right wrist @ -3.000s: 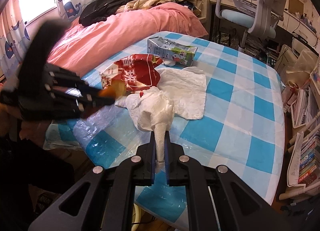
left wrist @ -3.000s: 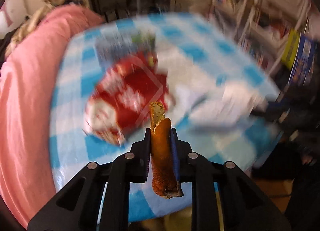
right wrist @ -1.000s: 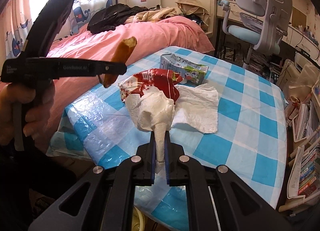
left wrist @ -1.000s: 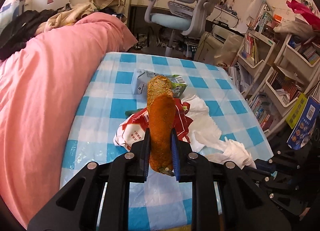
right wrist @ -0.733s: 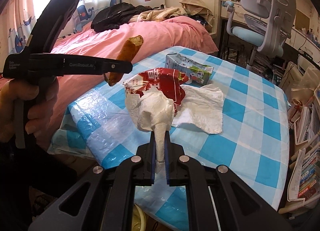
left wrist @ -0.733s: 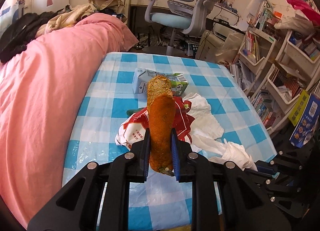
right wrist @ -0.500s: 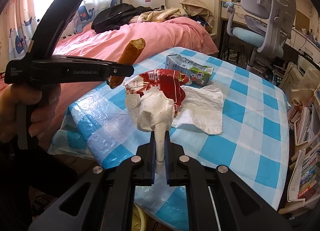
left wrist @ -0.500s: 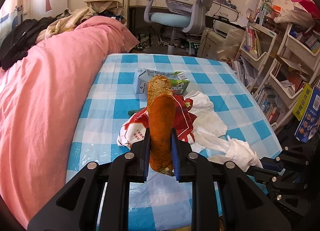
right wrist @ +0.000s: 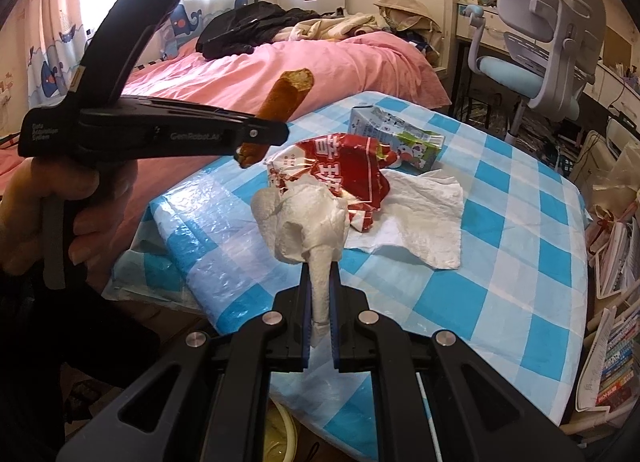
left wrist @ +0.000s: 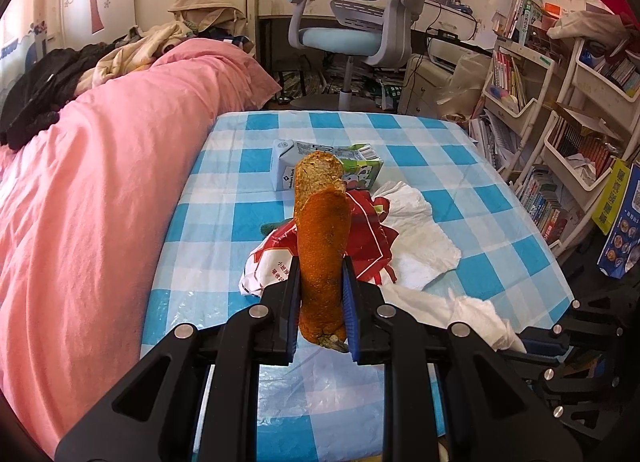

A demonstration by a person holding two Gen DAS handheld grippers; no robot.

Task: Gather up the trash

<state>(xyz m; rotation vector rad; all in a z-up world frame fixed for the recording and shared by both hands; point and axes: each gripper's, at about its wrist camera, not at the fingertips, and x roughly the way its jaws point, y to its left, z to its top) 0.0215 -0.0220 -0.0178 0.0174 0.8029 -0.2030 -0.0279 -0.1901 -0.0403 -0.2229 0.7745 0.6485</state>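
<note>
My left gripper (left wrist: pixel 321 282) is shut on an orange-brown peel (left wrist: pixel 320 246) that stands up between its pads, above the near edge of the table. The same left gripper (right wrist: pixel 262 131) shows in the right wrist view, held in a hand, with the peel (right wrist: pixel 282 101) poking upward. A crumpled white tissue (right wrist: pixel 308 221) is pinched in my right gripper (right wrist: pixel 320 294), which is shut on its twisted tail. On the checked tablecloth (right wrist: pixel 500 262) lie a red snack bag (right wrist: pixel 340 173), a flat white napkin (right wrist: pixel 420 217) and a milk carton (right wrist: pixel 392 137).
A pink-covered bed (left wrist: pixel 100 181) runs along the table's left side. A grey desk chair (left wrist: pixel 360 21) stands behind the table, and shelves of books (left wrist: pixel 560 141) fill the right. A yellow bin rim (right wrist: pixel 280 434) shows under the table's near edge.
Three seconds ago the left gripper was swinging in a blur; it has since steadied over the table's near edge. Over the last second both grippers barely shifted and kept their grips.
</note>
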